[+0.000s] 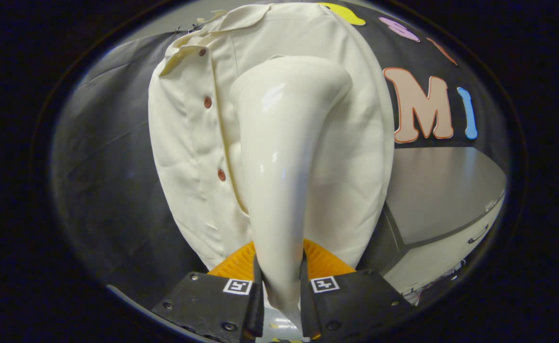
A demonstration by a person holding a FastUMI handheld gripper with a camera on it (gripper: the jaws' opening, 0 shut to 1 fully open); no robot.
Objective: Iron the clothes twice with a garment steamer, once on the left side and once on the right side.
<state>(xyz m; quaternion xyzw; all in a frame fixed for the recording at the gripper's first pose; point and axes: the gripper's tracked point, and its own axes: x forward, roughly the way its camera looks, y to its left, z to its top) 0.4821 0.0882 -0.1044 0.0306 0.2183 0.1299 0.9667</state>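
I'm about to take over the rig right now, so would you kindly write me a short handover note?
Gripper: jaws shut on the garment steamer, held by its handle, one on each side.
Steamer: its head points up along the shirt, on the panel to the side of the button placket. Whether the head touches the cloth, I cannot tell.
Shirt: hangs buttoned against the booth's dark wall.
Done: steamer picked up and brought to the shirt. How many passes are finished cannot be judged from here.
Left: complete one pass on each side of the shirt.
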